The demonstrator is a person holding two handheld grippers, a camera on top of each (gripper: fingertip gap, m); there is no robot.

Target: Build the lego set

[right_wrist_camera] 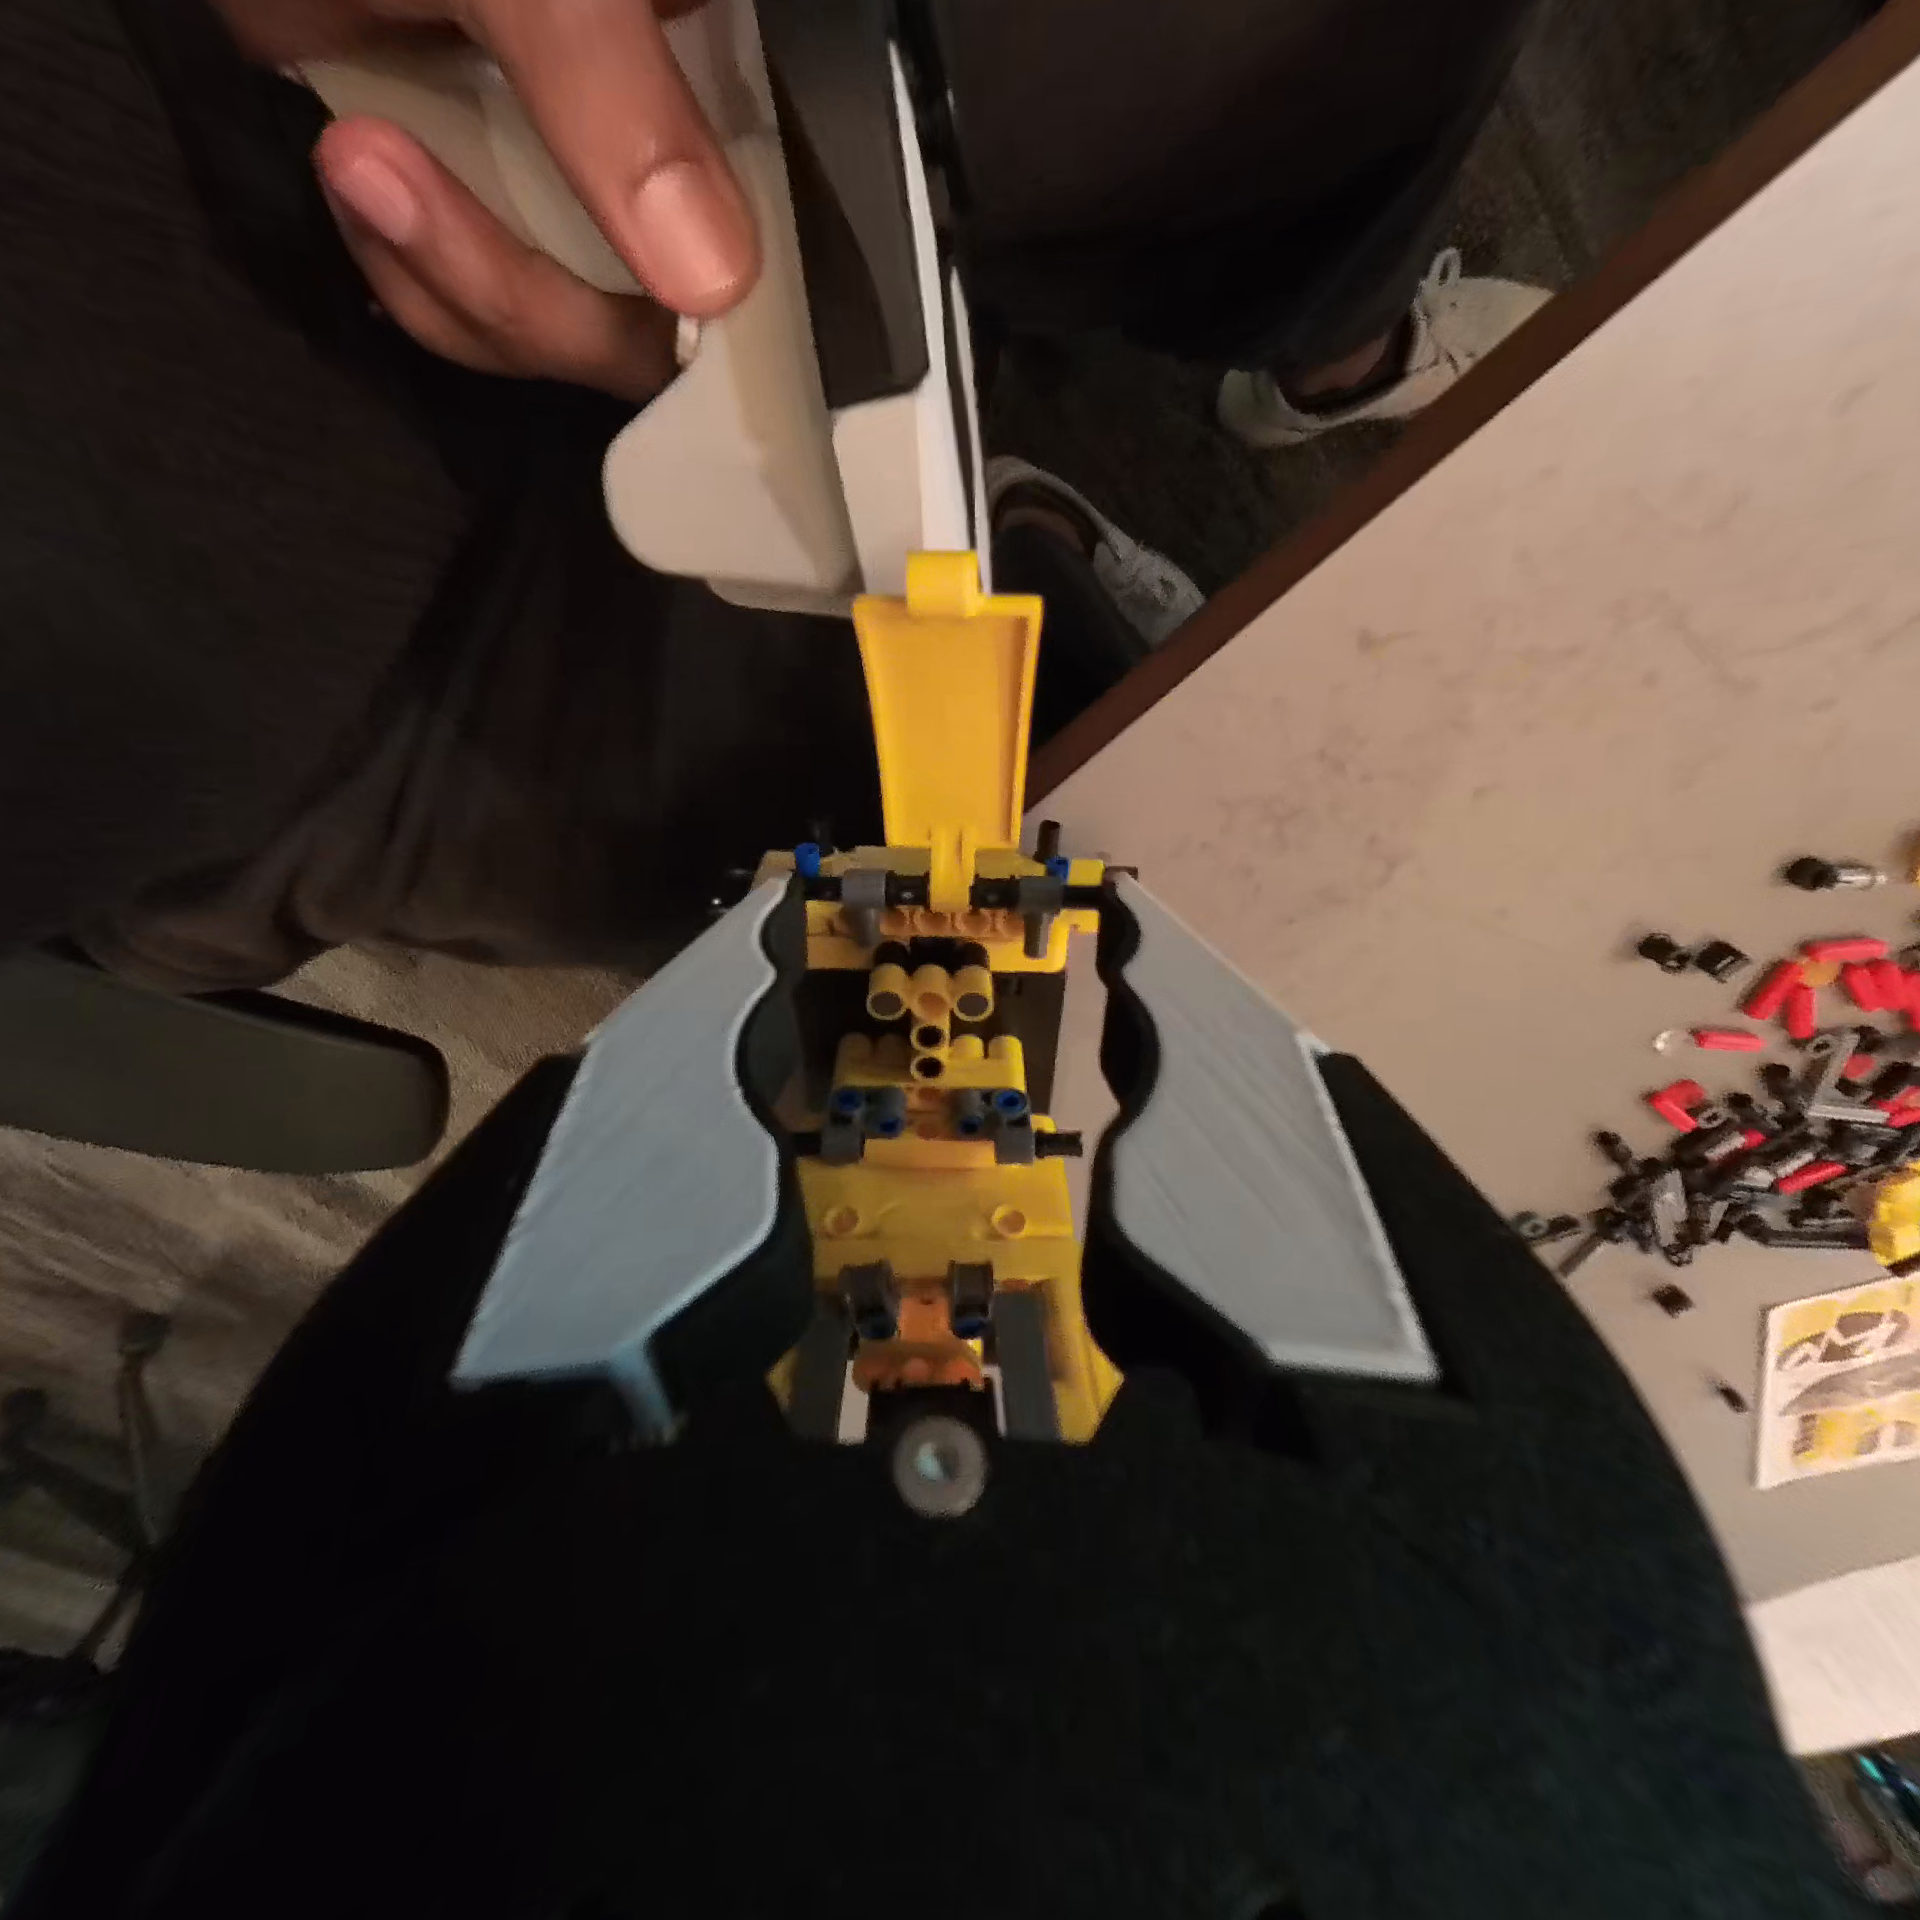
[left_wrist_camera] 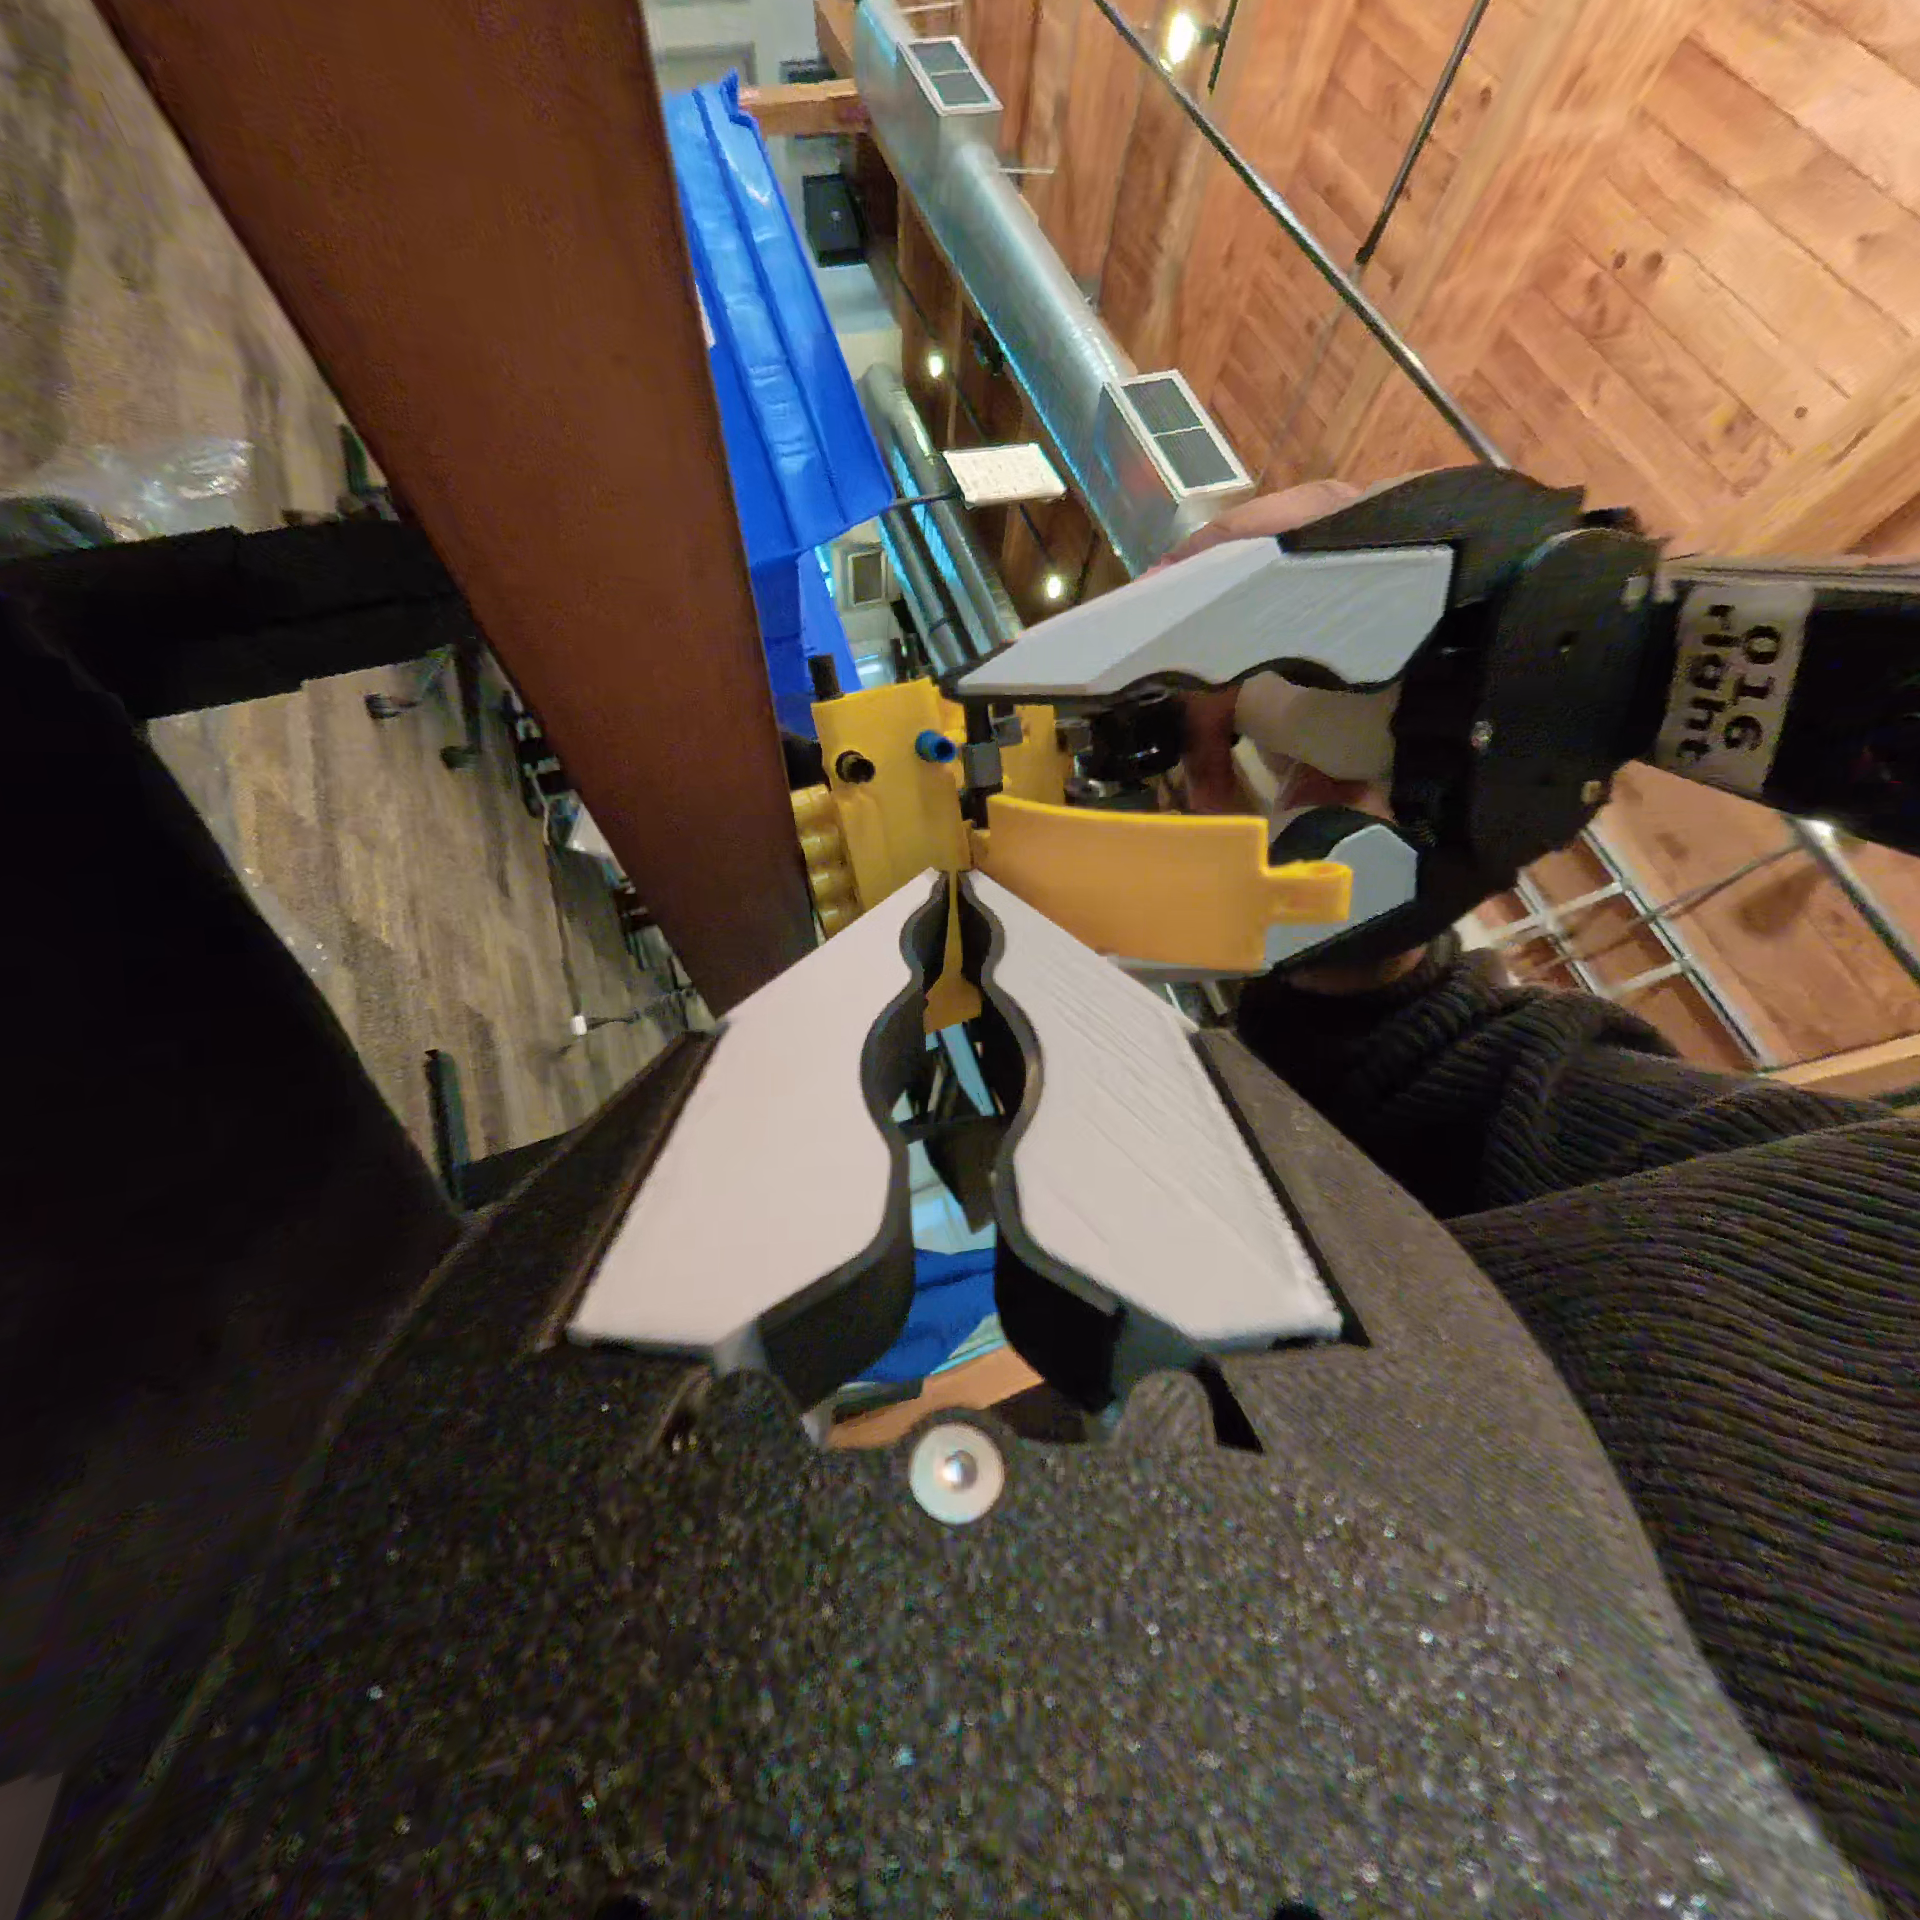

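Your right gripper (right_wrist_camera: 940, 1039) clamps the yellow model (right_wrist_camera: 935, 1174) | your left gripper (left_wrist_camera: 951, 883) pinches its hinged panel (right_wrist_camera: 945, 717) by the tip, over the table (right_wrist_camera: 1455, 779) edge | keep both grips square | loose parts (right_wrist_camera: 1787, 1122) beyond

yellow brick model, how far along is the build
Done: the yellow brick model is already a joined body with pins and beams fitted. In hand: the right gripper clamps the body, and the left gripper pinches the yellow panel attached at its front end. Left: loose red and black parts and an instruction booklet lie on the table, so it looks unfinished.
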